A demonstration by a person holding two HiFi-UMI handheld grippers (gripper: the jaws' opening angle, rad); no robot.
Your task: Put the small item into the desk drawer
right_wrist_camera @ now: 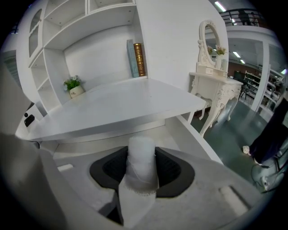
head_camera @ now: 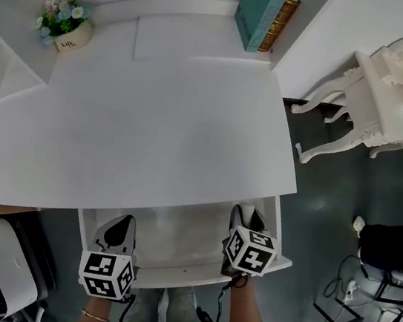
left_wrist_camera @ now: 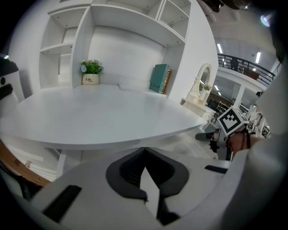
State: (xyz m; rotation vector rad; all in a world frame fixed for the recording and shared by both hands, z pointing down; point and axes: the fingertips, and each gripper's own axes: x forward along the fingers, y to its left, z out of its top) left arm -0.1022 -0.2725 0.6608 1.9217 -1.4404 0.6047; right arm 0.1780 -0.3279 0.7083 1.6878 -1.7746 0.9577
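Right gripper (head_camera: pixel 247 218): low in the head view, marker cube toward the camera, jaws set wide and pinching the gauze roll (right_wrist_camera: pixel 141 155) between the dark pads (right_wrist_camera: pixel 173 168).
Gauze roll, look: white, short cylinder, standing upright between the pads; surface soft and mesh-like; a loose wrap shows a frayed lower edge, and a flat tail of the same cloth hangs down toward the camera.
Gauze roll, place: in the right jaws, over the right part of the open drawer (head_camera: pixel 192 271); whether it touches the drawer floor cannot be told. In the head view the gripper hides it.
Left gripper (head_camera: pixel 122 229): over the drawer's left part, jaw tips pressed together, nothing between them.
Drawer: white, pulled out from under the desk's front edge; the floor between the two grippers is bare.
Desk top (head_camera: pixel 154 127): white, broad.
Flower pot (head_camera: pixel 66 25): small, at the far left corner, pale blossoms and green leaves.
Books (head_camera: pixel 263 12): teal one and brown-and-gold one, upright, far right against the shelf wall.
Dressing table (head_camera: pixel 376 100): white, carved legs, on the dark floor right of the desk, well apart.
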